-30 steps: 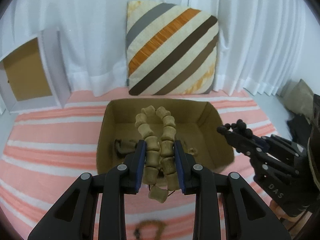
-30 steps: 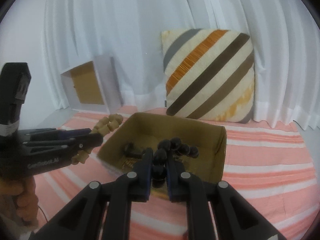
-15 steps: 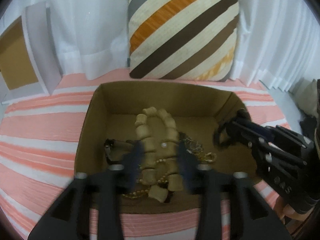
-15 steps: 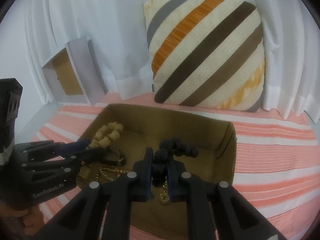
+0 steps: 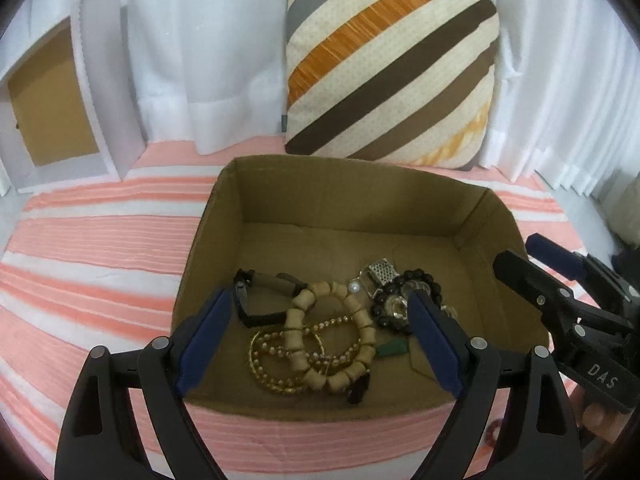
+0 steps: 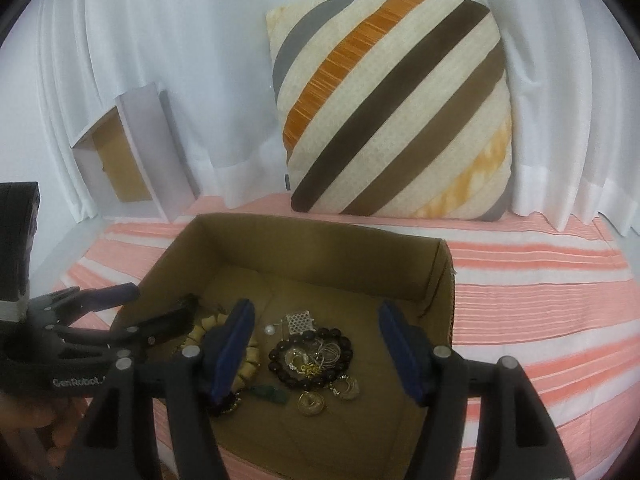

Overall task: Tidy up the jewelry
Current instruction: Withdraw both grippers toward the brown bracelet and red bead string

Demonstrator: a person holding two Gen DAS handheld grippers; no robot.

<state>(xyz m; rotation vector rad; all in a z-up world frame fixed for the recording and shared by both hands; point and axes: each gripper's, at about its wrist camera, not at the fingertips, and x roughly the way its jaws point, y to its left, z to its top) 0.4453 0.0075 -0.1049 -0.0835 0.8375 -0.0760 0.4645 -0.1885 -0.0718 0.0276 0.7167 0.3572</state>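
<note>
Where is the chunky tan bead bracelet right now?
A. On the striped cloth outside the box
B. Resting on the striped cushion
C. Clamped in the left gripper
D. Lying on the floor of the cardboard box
D: the tan bead bracelet lies among other jewelry on the floor of the cardboard box, with nothing pressed between the pads of the opening left gripper.

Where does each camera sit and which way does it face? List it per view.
Left wrist: on the left gripper, angled down into the cardboard box; its own opening fingers show.
Right wrist: on the right gripper, aimed likewise; its opening fingers and the left gripper show.
Shared: box, wooden bead bracelet, black bead bracelet, striped pillow.
</note>
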